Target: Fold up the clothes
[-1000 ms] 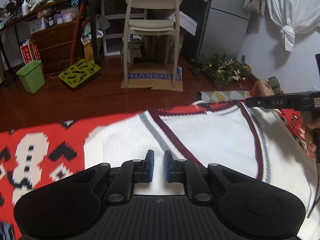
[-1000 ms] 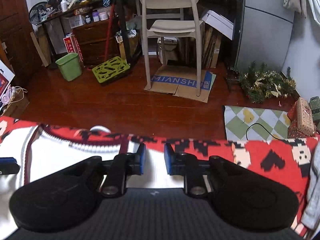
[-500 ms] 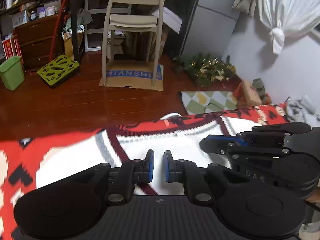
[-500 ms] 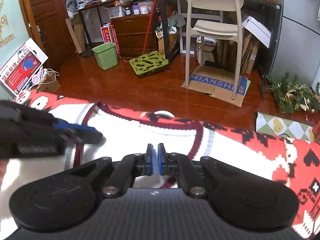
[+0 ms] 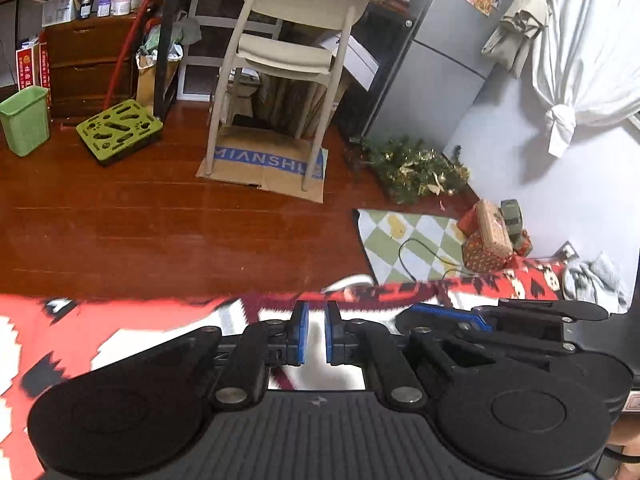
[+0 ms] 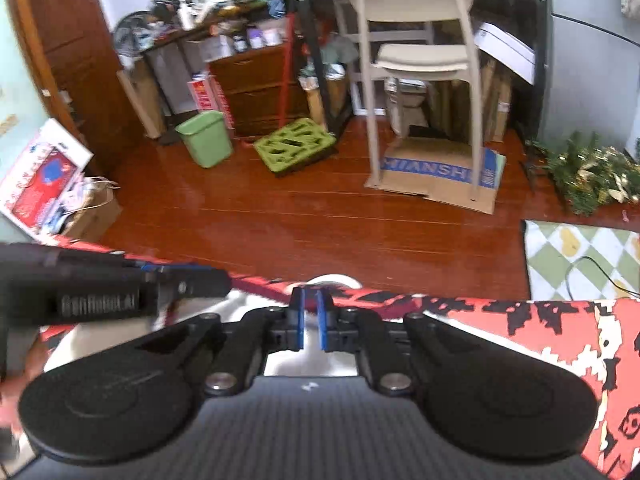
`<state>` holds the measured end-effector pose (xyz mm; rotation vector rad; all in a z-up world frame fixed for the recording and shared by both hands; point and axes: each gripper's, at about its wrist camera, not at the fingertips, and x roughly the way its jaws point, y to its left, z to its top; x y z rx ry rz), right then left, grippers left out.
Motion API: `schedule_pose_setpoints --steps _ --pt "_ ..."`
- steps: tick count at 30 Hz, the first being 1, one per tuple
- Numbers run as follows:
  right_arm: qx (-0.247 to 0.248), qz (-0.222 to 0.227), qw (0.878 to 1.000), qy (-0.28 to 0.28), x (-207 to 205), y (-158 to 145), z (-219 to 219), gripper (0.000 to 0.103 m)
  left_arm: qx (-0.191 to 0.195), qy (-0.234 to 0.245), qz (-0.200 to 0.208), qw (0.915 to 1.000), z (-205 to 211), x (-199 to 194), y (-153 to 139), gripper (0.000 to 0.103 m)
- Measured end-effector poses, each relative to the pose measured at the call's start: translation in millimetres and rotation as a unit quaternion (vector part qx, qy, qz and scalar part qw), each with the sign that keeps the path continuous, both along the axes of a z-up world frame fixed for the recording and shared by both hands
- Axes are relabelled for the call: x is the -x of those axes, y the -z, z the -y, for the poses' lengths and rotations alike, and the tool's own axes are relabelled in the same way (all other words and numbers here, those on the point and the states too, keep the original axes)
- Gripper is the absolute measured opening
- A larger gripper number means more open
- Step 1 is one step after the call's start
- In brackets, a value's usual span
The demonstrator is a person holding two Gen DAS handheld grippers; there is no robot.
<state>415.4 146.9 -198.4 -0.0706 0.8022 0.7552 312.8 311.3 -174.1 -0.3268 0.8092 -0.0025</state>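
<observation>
- We see the white knitted sweater with maroon and grey trim [image 5: 320,340] lying on the red, black and white patterned blanket [image 6: 520,316], its far edge at the blanket's far side; folding looks barely under way.
- Our left gripper [image 5: 316,334] and right gripper [image 6: 310,322], side by side, each pinch white knit between nearly closed blue pads.
- Left gripper's jaws have just been closing.

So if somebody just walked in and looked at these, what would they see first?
Probably the bright red patterned blanket stretched across the bottom of both views, with a white knitted garment lying on it. Right over that sit the two black tools, the left tool and the right tool, side by side with their blue pads nearly together. Behind them, a pale chair stands on flattened cardboard on the shiny wooden floor.
</observation>
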Motion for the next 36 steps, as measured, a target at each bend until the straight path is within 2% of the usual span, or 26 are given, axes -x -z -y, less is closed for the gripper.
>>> schedule_pose_setpoints --steps 4,10,14,18,21,25,31,33,36 --pt "0.02 -0.006 0.999 -0.027 16 9 -1 0.007 -0.031 0.018 -0.026 0.999 5 12 5 0.006" --pt "0.018 0.013 1.0 -0.002 13 19 -17 0.004 -0.057 0.013 -0.024 0.998 5 5 13 0.006" --pt "0.039 0.025 0.999 0.005 0 18 -35 0.005 -0.076 0.011 -0.025 0.9967 7 -11 15 0.006" --pt "0.007 -0.016 0.999 0.036 -23 7 -28 0.008 -0.054 -0.001 -0.022 0.9983 0 -12 7 0.006" --pt "0.0 -0.013 0.999 0.035 -27 -9 -4 0.008 -0.048 0.007 -0.021 0.9986 -4 -2 1 0.006" --pt "0.024 -0.01 1.0 0.016 -21 -16 31 0.008 -0.046 0.022 -0.029 0.9983 -7 13 -2 0.006" --pt "0.057 -0.007 0.998 -0.001 -2 5 48 0.008 -0.048 0.028 -0.039 0.9977 -2 19 4 0.006" --pt "0.055 0.0 0.998 0.008 -7 10 45 0.001 -0.045 0.026 -0.039 0.9979 -1 18 5 0.006" --pt "0.049 0.009 0.999 0.02 -22 15 41 0.0 -0.043 0.022 -0.043 0.9979 -1 13 6 0.006"
